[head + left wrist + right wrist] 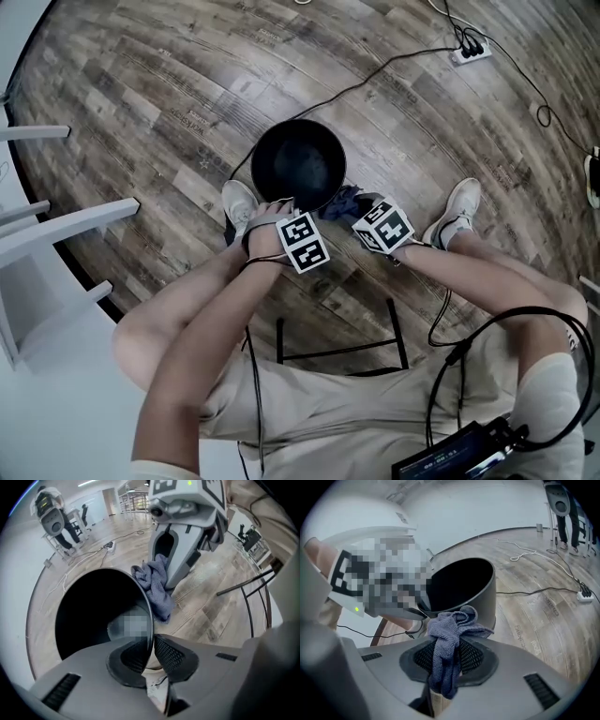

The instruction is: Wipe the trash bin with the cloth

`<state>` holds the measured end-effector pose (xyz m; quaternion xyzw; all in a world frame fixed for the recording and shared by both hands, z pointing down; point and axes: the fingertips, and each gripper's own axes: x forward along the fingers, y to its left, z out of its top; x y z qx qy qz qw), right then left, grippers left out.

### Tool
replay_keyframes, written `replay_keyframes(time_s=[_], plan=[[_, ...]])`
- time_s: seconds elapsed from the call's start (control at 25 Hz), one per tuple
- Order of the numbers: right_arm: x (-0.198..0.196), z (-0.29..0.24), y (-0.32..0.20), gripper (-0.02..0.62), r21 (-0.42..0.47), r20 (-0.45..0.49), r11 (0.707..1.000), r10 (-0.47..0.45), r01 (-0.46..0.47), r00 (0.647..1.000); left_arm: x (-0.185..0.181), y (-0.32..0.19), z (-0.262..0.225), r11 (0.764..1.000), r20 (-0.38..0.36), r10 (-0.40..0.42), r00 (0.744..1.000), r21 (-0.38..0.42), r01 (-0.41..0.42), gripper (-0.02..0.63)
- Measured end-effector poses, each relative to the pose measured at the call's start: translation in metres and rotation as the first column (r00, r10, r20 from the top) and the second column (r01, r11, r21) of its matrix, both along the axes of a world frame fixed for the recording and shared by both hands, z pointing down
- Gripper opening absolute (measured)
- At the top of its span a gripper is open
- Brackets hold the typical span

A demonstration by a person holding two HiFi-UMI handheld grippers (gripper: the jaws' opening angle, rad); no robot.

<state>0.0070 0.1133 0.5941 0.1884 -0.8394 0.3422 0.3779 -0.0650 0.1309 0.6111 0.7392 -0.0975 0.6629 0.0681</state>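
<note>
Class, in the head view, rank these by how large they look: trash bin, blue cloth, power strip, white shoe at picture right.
1. trash bin
2. white shoe
3. cloth and power strip: these look alike in size, and the cloth shows only in part, so they are left unranked.

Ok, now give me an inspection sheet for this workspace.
Surface: wood-plank floor.
Job's things: black trash bin standing on the floor; blue-grey cloth by its outer wall.
Clutter: nothing seen.
Grippers: left claw clamped on the bin's rim; right claw shut on the cloth.
Cables: black cable runs across the floor to a power strip.
Surroundings: white furniture at the left; thin black frame on the floor near the person.
</note>
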Motion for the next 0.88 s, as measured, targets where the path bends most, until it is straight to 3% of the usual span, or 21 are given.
replay_keyframes(time_s=[0.36, 0.88], plan=[[-0.018, 0.016, 0.002, 0.077, -0.036, -0.008, 0.999, 0.024, -0.025, 1.0, 0.001, 0.001, 0.005, 0.976, 0.034, 0.199, 0.979, 0.082, -0.202, 0.04], [-0.023, 0.144, -0.003, 0.077, -0.038, -0.162, 0.998, 0.033, -0.039, 0.986, 0.007, -0.005, 0.01, 0.962, 0.048, 0.26, 0.964, 0.071, -0.263, 0.032]])
